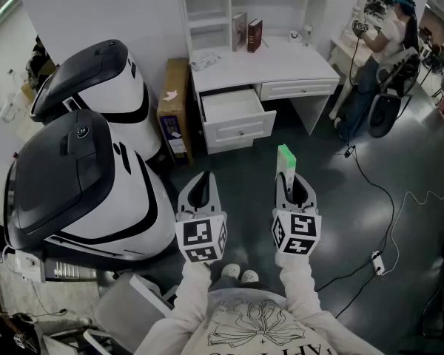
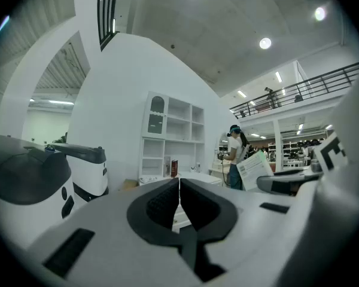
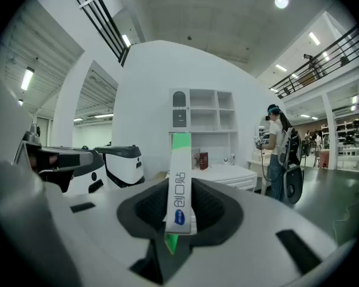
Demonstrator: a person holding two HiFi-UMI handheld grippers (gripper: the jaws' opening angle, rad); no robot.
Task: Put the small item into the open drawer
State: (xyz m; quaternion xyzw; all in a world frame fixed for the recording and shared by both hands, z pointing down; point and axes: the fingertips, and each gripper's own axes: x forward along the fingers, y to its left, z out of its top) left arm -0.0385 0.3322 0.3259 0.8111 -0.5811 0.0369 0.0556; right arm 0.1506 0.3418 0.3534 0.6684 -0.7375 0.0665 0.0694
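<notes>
My right gripper (image 1: 288, 177) (image 3: 179, 205) is shut on a slim white and green box (image 3: 179, 184), which sticks up out of the jaws (image 1: 285, 157). My left gripper (image 1: 200, 187) (image 2: 179, 205) is shut and holds nothing. Both are held at waist height, a few steps short of a white desk (image 1: 270, 69). The desk's left drawer (image 1: 237, 117) is pulled open and looks empty. In the right gripper view the desk (image 3: 224, 173) shows beyond the box.
Two large white and black machines (image 1: 89, 176) stand close on the left. A cardboard box (image 1: 176, 106) leans beside the desk. Two books (image 1: 248, 32) stand on the desk. A person (image 1: 385, 58) works at the right, and cables (image 1: 377, 198) trail over the dark floor.
</notes>
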